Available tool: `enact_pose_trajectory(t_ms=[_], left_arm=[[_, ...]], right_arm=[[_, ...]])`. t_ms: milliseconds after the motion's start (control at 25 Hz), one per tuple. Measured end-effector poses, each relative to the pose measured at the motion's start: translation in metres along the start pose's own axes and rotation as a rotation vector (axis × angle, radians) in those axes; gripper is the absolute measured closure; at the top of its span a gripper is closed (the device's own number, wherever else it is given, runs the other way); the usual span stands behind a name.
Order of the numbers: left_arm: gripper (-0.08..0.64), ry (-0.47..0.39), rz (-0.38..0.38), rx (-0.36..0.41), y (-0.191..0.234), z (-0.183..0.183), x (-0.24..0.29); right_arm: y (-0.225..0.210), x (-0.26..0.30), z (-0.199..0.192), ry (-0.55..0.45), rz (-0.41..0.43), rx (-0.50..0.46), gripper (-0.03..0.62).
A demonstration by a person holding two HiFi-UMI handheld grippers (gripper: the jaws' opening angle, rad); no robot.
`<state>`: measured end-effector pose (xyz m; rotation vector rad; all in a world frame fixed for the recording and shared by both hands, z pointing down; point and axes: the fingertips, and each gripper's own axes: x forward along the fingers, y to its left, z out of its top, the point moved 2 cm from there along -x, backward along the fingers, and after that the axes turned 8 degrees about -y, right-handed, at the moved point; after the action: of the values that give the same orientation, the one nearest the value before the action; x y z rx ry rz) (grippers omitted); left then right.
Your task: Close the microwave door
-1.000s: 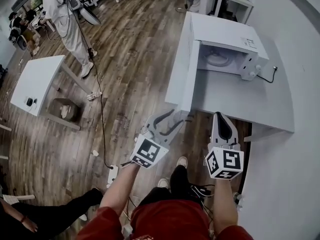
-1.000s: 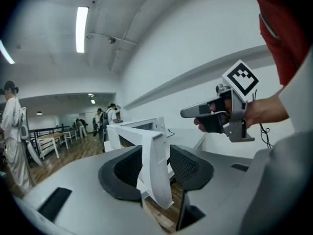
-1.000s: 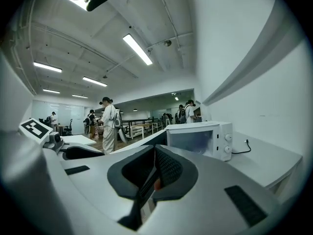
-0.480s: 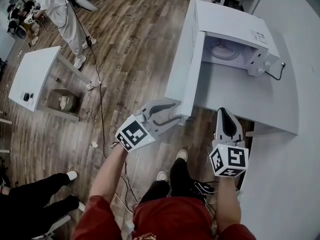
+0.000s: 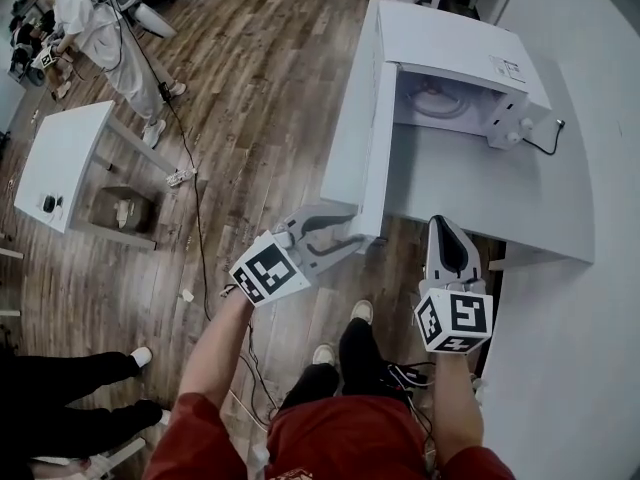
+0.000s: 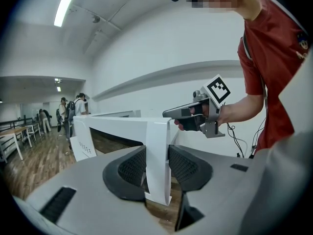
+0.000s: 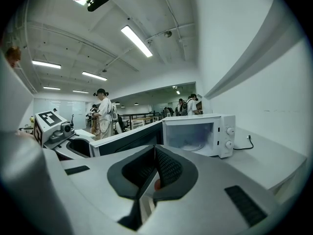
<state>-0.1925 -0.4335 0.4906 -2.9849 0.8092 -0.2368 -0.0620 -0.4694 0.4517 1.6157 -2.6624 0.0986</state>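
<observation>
Jaws just closing onto microwave door [image 5: 358, 138] edge | left gripper [image 5: 355, 224] near-level, arm outstretched

It looked like a big lab or test room. The wooden floor [image 5: 260, 88] ran a long way, and plain white tables stood on it, like the small table [image 5: 60, 163] off to one side. A microwave [image 5: 450, 48] sat on a big white table [image 5: 480, 188] by a bare white wall. Long strip lights [image 7: 137, 40] and bare pipes [image 7: 168, 13] ran along the high ceiling. A black cable [image 5: 195, 228] trailed over the floor. Far off, a person in white [image 5: 90, 18] was busy with some gear.
</observation>
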Motion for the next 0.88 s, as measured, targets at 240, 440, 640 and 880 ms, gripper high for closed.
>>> enact_pose_trajectory(t_ms=[240,440,640,880], left_arm=[[0.399,0.007,-0.012,0.018,-0.011,0.005,0.016],[0.4,-0.016,0.021,0.021,-0.023,0.011,0.042],[0.403,-0.04,0.071,0.0,-0.032,0.017,0.071],[0.407,-0.061,0.115,-0.014,-0.039,0.02,0.109]], right_arm=[[-0.016,-0.02,0.005,-0.015,-0.063,0.0,0.564],[-0.037,-0.04,0.007,-0.023,-0.139,-0.002,0.565],[-0.059,-0.056,0.005,-0.027,-0.203,-0.003,0.565],[-0.089,-0.064,-0.001,-0.035,-0.267,0.009,0.565]])
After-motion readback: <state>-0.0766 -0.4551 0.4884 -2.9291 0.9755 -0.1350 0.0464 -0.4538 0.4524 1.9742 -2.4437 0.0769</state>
